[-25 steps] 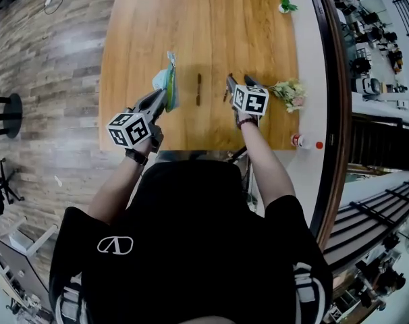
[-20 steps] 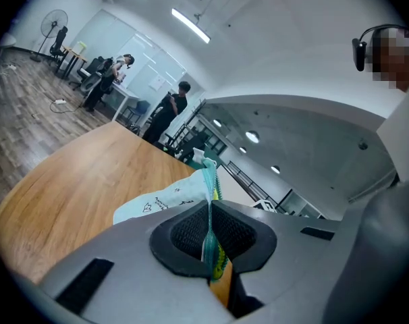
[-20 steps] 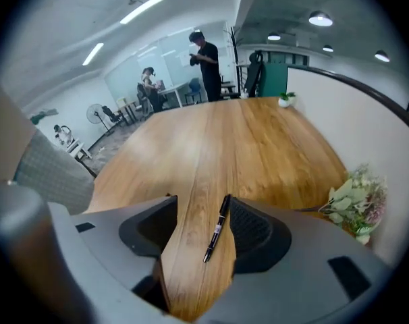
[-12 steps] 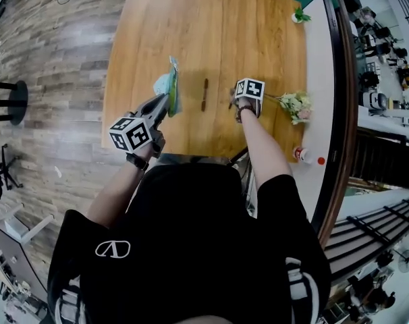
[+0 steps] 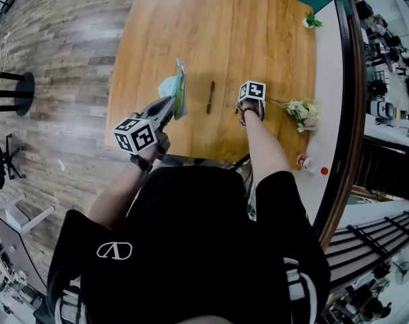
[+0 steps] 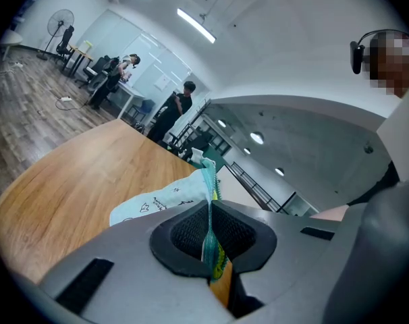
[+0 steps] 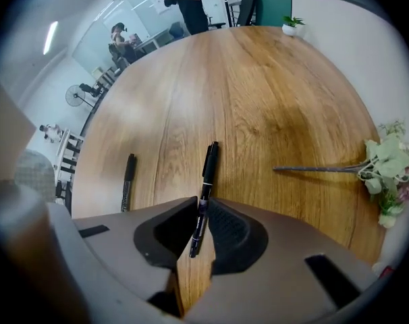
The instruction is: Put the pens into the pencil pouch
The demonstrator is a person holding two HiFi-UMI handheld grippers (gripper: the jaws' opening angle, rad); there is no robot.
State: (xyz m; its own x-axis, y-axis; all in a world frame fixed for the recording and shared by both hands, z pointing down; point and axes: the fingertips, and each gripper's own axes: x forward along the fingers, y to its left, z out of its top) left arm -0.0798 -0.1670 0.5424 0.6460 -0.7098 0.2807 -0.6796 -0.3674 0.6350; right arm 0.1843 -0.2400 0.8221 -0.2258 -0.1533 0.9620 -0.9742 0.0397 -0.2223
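The left gripper is fully closed on the near edge of the pencil pouch. The pads clamp the zipper seam, and the pouch stands on edge, extending away over the left part of the wooden table. The pouch is light blue with small dark print and a green-yellow strip along the zipper.

The right gripper points steeply down at the table, right of the pouch. Its jaws have just been closing and now stand narrow, with a black pen between the pads. The near end of this pen sits in the jaws. Its far end projects beyond the jaw tips and lies on the wood.

A second pen lies loose on the table between the pouch and the right gripper, apart from both.

An artificial flower sprig lies at the right edge of the table, its stem pointing left toward the right gripper. A small potted plant stands at the far right corner.
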